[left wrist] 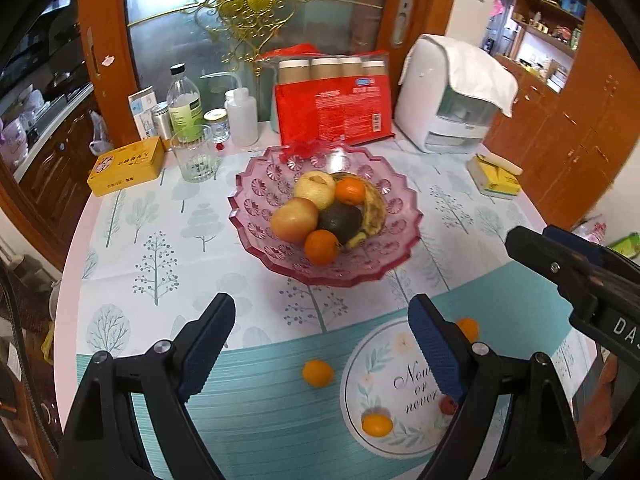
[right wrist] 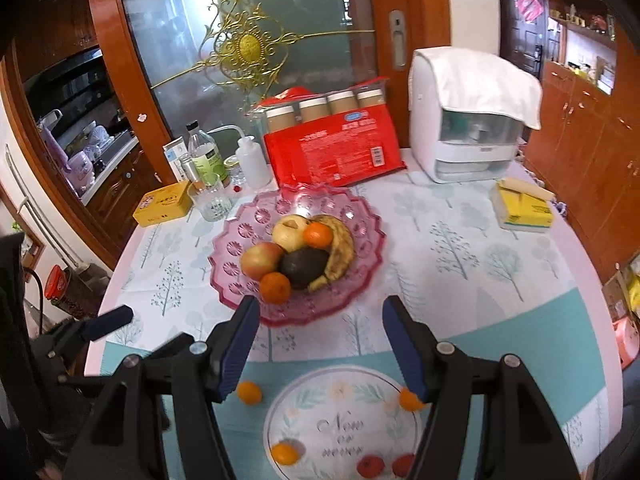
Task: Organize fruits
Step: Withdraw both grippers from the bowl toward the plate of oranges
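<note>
While the pink bowl (left wrist: 325,216) at twelve o'clock on the desk (left wrist: 120,240) already holds two apples, an avocado, a banana and two oranges, the job looks roughly half done. Three small oranges (left wrist: 317,373) and two little red fruits (right wrist: 370,466) lie loose at six o'clock. Left tool (left wrist: 322,344) and right tool (right wrist: 320,344) hang spread wide, pinching nothing.

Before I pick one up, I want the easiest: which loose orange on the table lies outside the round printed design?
The orange lying alone on the teal stripes, left of the design. The others sit on the design's ring or inside it.
</note>
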